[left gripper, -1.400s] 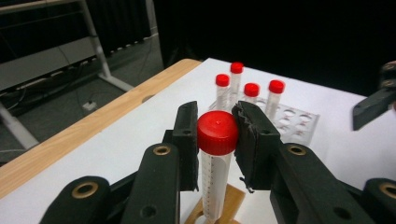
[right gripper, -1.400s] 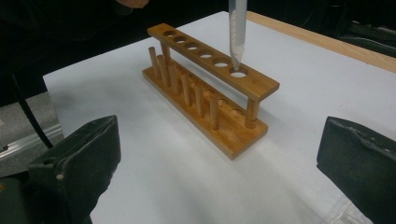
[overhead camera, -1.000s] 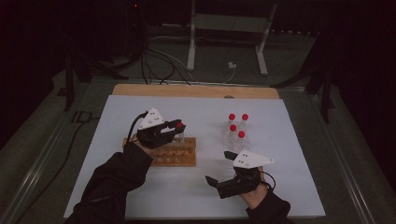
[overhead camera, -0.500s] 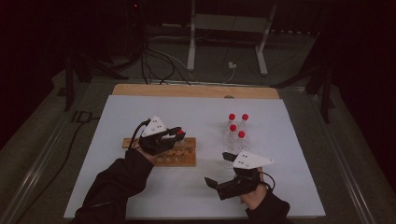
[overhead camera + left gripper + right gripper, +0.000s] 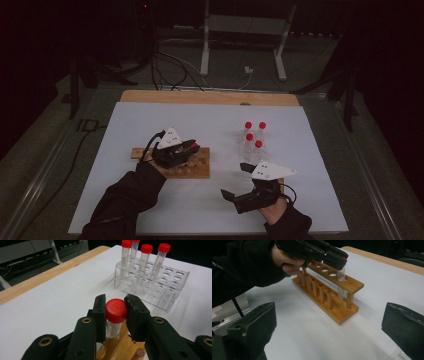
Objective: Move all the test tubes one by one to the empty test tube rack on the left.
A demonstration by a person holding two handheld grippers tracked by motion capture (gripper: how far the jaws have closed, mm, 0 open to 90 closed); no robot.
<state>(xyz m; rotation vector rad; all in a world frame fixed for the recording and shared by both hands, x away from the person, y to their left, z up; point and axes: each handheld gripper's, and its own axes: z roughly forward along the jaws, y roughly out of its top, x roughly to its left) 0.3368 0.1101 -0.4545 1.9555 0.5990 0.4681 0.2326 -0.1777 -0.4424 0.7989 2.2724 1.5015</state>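
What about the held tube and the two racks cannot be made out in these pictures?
- Tube: left gripper view, its lower end hidden by the jaws and the wooden rack.
- Tube contents: right gripper view, too small.
- Clear rack: high view, too faint under its four tubes.

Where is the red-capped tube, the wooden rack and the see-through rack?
red-capped tube (image 5: 116, 310): left gripper view, on its cap.
wooden rack (image 5: 342, 312): right gripper view, on its base.
see-through rack (image 5: 172, 291): left gripper view, on its top plate.

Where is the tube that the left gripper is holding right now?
The red-capped tube sits between the left gripper's jaws, lowered into an end hole of the wooden rack, left of the clear rack.
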